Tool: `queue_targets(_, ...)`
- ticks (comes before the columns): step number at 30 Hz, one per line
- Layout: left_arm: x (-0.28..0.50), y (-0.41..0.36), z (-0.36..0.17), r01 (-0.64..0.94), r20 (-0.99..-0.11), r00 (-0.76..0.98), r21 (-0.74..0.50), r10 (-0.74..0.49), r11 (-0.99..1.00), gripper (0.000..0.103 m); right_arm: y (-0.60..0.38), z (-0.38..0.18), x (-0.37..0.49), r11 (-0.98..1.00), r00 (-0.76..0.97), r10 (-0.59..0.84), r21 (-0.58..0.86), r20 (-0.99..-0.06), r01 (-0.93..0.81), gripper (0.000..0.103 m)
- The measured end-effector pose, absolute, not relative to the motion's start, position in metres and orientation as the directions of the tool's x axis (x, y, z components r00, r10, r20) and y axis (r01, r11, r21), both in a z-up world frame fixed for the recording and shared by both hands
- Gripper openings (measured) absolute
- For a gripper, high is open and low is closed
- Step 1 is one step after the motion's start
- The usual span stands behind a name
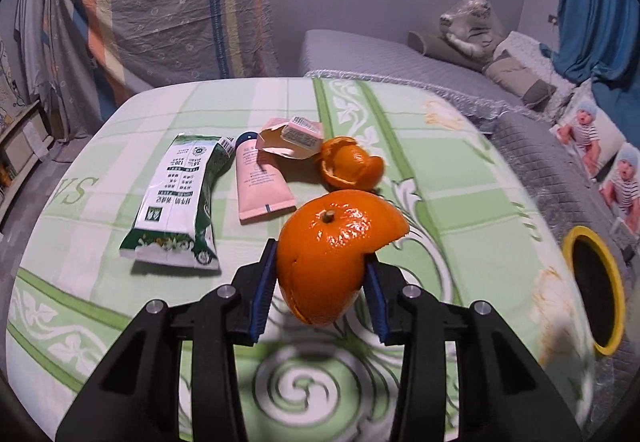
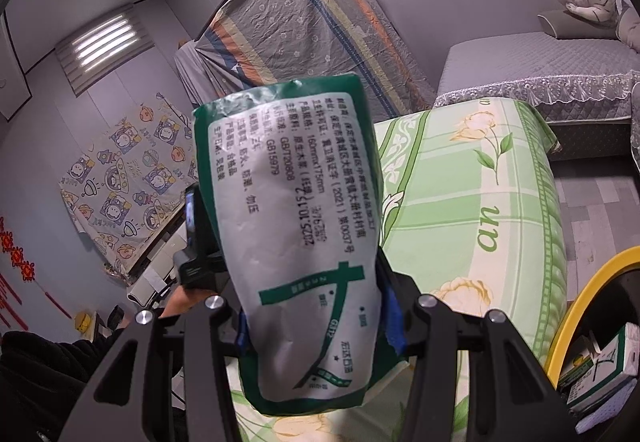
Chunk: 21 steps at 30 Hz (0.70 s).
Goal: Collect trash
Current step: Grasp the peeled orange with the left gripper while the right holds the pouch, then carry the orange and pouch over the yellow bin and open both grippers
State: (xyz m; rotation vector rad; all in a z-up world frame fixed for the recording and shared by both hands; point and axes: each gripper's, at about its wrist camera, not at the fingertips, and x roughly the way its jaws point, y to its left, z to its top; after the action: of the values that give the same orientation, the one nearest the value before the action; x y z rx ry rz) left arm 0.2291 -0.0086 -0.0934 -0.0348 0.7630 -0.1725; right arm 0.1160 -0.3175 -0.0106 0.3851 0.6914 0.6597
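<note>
On the counter (image 1: 120,146), left of the pink tube (image 1: 258,182), lies a green-and-white packet (image 1: 178,202) printed "120". The left gripper (image 1: 320,288) pinches an orange peel (image 1: 328,254) above the counter. The right gripper (image 2: 316,326) clamps a green-and-white wrapper (image 2: 296,234) printed "GB/T20808" and "160mmx175mm", held beside the yellow-rimmed bin (image 2: 580,302).

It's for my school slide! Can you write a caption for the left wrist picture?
Left gripper holds an orange peel above the green bedsheet, near more trash.
</note>
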Motion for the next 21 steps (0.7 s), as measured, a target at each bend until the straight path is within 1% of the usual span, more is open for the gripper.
queue_targets(5,0.186,-0.006,-0.072,0.188,-0.638,0.738,-0.115,-0.217,0.975,0.038,-0.318,-0.011,0.100,0.731,0.597,0.666,0.551,-0.447,-0.403,0.047)
queue_targets(10,0.158,-0.013,-0.051,0.227,-0.587,0.776,-0.084,-0.232,0.970,0.038,-0.331,-0.019,0.087,0.736,0.623,0.644,0.580,-0.444,-0.349,0.047)
queue_targets(13,0.145,-0.029,-0.038,0.259,-0.556,0.793,-0.064,-0.250,0.964,0.038,-0.343,-0.021,0.081,0.742,0.647,0.625,0.591,-0.437,-0.317,0.047)
queue_targets(21,0.137,-0.082,-0.020,0.372,-0.515,0.784,-0.056,-0.346,0.926,0.038,-0.395,-0.024,0.064,0.760,0.736,0.534,0.618,-0.416,-0.202,0.047)
